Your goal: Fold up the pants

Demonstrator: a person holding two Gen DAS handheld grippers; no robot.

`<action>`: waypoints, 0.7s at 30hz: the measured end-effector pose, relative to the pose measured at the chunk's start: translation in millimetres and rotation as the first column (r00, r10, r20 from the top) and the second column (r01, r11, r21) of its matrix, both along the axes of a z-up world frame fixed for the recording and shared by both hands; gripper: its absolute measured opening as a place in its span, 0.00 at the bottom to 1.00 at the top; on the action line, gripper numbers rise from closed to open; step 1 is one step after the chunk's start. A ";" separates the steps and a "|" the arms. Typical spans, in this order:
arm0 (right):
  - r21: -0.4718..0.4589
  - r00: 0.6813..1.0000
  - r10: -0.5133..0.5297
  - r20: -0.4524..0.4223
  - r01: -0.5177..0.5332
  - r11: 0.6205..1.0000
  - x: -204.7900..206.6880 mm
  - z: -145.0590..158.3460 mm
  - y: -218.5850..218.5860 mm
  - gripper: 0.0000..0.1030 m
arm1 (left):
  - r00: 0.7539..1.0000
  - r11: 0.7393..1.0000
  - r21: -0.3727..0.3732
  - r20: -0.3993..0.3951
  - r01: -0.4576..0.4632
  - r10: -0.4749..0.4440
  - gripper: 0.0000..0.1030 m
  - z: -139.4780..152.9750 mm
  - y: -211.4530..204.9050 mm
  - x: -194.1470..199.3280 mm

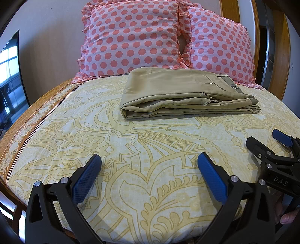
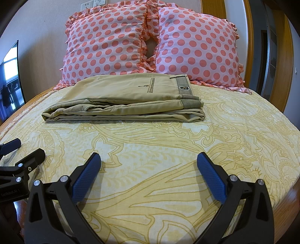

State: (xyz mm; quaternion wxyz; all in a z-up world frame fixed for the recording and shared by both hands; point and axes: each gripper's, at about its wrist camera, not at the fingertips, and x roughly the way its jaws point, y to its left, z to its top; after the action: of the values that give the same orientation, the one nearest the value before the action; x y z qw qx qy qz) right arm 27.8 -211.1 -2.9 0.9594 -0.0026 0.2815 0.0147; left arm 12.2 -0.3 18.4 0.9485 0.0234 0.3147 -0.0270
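Left gripper (image 1: 149, 169), right gripper (image 2: 149, 169): fingers spread, empty, above bed (image 1: 131, 150); folded khaki pants (image 1: 180, 93) near polka-dot pillows (image 1: 135, 37)

A bed (image 1: 131, 169) fills the room's middle, spread with a pale yellow sheet (image 2: 168, 150) in ornate gold scrollwork, edged on its left by an orange border (image 1: 28, 135). Two pink pillows (image 1: 131, 37) with coral polka dots and ruffled trim lean against a beige wall (image 2: 43, 22). A white socket plate (image 2: 93, 2) sits high on it. Wooden framing (image 2: 285, 56) stands right; a dark screen (image 1: 11, 75) reflecting bright windows stands left.
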 end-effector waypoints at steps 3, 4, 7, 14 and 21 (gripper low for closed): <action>0.000 1.000 0.000 0.000 0.000 1.000 -0.1 -0.1 -0.1 0.98 | 1.000 1.000 0.000 0.000 0.000 0.000 0.99 0.0 -0.2 0.0; 0.000 1.000 0.000 0.000 0.000 1.000 0.0 0.0 0.0 0.98 | 1.000 1.000 0.000 0.000 0.000 0.000 0.99 0.1 -0.2 0.1; 0.000 1.000 0.000 0.001 0.000 1.000 0.0 0.1 0.1 0.98 | 1.000 1.000 0.000 0.000 -0.001 0.001 0.99 0.0 -0.2 0.1; 0.000 1.000 0.000 0.000 0.000 1.000 0.0 0.2 0.3 0.98 | 1.000 1.000 0.000 0.000 -0.001 0.001 0.99 0.0 -0.4 0.1; 0.000 1.000 -0.001 0.001 0.001 1.000 0.0 0.2 0.6 0.98 | 1.000 1.000 0.001 -0.015 -0.001 0.001 0.99 2.2 2.6 1.9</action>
State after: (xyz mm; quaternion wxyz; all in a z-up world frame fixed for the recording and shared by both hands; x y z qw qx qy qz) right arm 27.8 -210.5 -2.7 0.9596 -0.0024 0.2809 0.0143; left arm 14.1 2.3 20.6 0.9461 0.0236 0.3220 -0.0264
